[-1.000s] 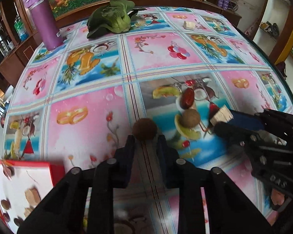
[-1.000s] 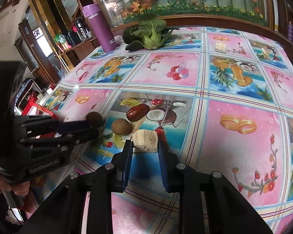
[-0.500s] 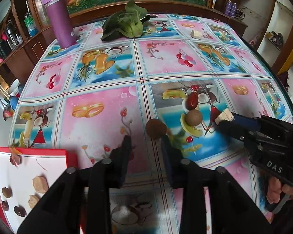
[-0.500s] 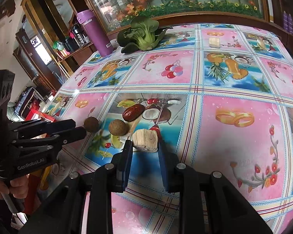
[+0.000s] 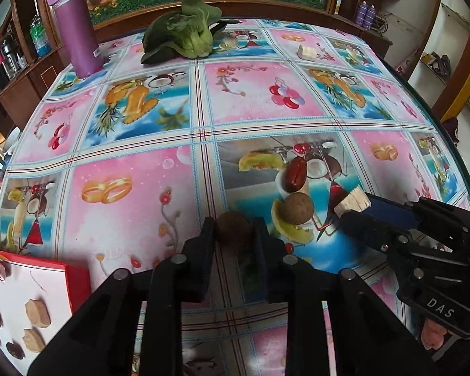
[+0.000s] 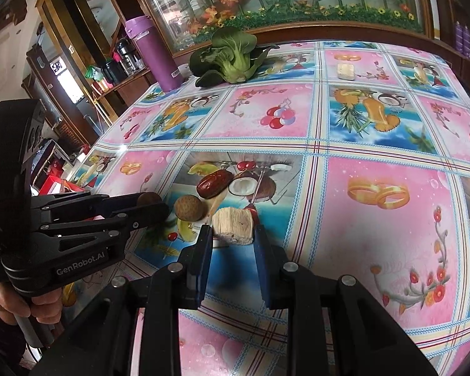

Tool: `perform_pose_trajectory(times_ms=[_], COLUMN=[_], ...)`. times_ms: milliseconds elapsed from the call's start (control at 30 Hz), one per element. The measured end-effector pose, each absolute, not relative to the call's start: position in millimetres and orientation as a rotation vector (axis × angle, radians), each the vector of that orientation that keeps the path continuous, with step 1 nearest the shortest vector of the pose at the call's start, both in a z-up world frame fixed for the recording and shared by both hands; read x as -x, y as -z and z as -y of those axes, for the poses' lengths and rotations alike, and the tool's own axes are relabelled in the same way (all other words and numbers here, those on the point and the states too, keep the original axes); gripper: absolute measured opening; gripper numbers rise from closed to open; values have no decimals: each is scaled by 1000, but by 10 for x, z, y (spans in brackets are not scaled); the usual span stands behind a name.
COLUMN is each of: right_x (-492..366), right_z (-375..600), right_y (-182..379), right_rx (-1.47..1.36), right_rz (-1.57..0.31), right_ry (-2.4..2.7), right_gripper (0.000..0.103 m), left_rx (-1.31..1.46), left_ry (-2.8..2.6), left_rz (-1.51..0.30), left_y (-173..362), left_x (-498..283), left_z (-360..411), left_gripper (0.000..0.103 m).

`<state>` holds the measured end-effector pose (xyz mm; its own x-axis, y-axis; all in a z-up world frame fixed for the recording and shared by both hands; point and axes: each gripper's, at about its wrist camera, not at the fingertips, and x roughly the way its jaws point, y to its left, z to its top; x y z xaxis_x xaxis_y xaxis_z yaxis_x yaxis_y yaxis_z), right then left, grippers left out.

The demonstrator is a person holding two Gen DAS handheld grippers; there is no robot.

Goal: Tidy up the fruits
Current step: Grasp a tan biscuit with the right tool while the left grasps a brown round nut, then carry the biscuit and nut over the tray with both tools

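left claw (image 5: 234, 231) is closed around a small round brown fruit (image 5: 233, 228) low over the tabletop (image 5: 141, 169). right claw (image 6: 232, 235) grips a pale fibrous chunk (image 6: 233, 225) between both fingers. a second brown round fruit (image 5: 297, 208) and a red date (image 5: 296, 175) lie just beside them. a red-edged tray (image 5: 75, 282) holding sorted pieces sits at the near left.

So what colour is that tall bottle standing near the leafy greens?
Purple all over; the tall bottle shows best in the left wrist view, beside the leafy greens.
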<state>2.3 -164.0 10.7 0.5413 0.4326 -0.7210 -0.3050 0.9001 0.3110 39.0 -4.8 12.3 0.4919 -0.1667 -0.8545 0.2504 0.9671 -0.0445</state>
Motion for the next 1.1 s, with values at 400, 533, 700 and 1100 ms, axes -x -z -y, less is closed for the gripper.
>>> perform_pose_trajectory(times_ms=[400, 533, 700, 1100], right_x=[12, 88, 309, 776], right_z=[1697, 1767, 1833, 931], right_y=[-127, -203, -396, -656], right_rx=[-172, -219, -292, -263], right_rz=[-898, -861, -745, -675], right_ry=[-419, -407, -395, -562], right_gripper=[25, 25, 25, 25], left_rx=[-74, -47, -18, 21], left_ry=[244, 225, 168, -25], left_rz=[-962, -932, -872, -797], left_y=[-363, -507, -689, -740], left_x=[-21, 285, 681, 1341], left_z=[-51, -212, -525, -1425], left_gripper=[26, 26, 26, 26])
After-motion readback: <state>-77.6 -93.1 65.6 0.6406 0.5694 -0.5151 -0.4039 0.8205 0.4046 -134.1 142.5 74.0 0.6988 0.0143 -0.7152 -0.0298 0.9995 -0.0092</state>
